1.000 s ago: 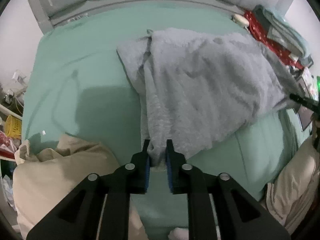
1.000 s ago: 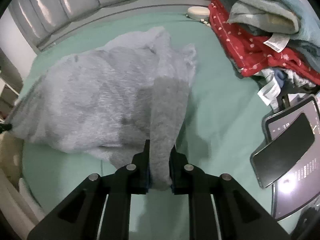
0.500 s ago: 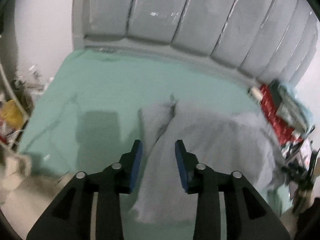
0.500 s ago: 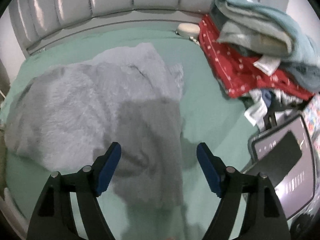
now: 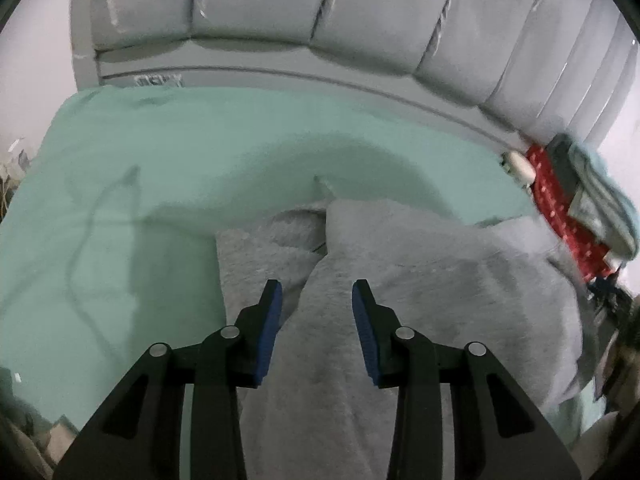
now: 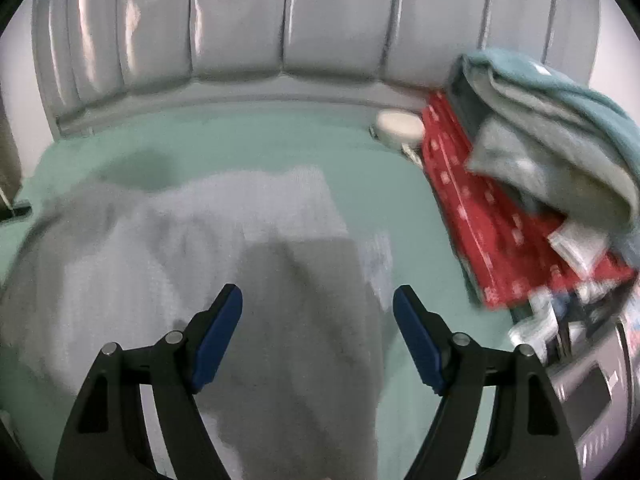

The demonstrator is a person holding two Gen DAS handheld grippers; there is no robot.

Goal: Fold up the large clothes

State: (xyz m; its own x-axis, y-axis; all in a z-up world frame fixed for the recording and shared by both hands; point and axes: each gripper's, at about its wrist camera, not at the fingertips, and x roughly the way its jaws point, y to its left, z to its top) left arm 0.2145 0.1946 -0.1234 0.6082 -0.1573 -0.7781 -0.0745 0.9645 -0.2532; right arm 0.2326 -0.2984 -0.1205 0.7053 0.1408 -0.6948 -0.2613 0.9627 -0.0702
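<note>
Both jaws spread, the left hand-held gripper [image 5: 317, 300] and right hand-held gripper [image 6: 318, 304] are hovering empty over the grey fleece blanket [image 5: 440, 280] lying on the green bed [image 5: 200, 168].

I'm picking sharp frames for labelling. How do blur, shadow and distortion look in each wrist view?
Left wrist: grey fleece garment fairly sharp, right edge smeared, headboard bowed by fisheye. Right wrist: motion-blurred throughout, red spotted fabric streaked; dark shadow on the garment between the open tongs.
</note>
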